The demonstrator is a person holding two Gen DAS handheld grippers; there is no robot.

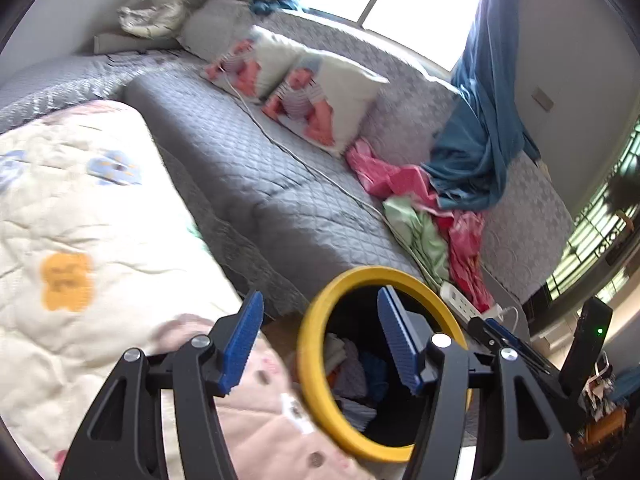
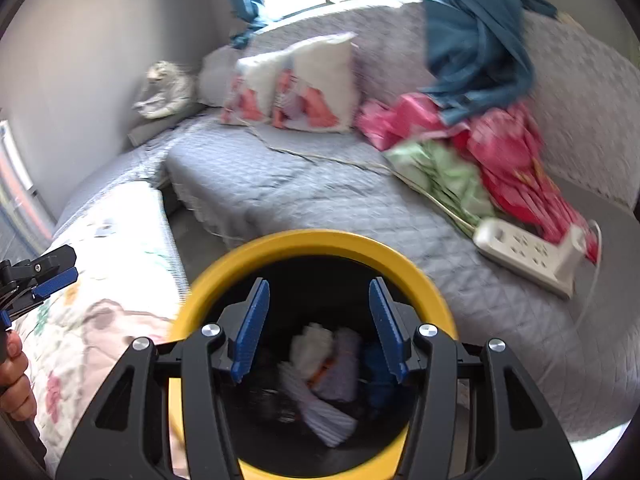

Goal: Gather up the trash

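Note:
A black bin with a yellow rim [image 2: 312, 240] stands right below my right gripper [image 2: 319, 286], whose blue pads are apart with nothing between them. Crumpled white, grey and blue trash [image 2: 320, 360] lies at the bin's bottom. In the left wrist view the same bin [image 1: 308, 352] sits low and right of centre, with the trash [image 1: 352, 368] visible inside. My left gripper [image 1: 320, 300] is open and empty, its left finger over a floral quilt and its right finger over the bin's mouth. It also shows at the left edge of the right wrist view as the left gripper [image 2: 52, 276], held by a hand [image 2: 12, 368].
A grey quilted sofa [image 1: 248, 168] runs behind the bin, with two printed pillows [image 1: 320, 96] and pink and green cloth [image 2: 500, 160] on it. A white power strip [image 2: 528, 252] and its cable lie on the seat. A blue curtain [image 1: 480, 120] hangs down. A floral quilt [image 1: 80, 220] lies at the left.

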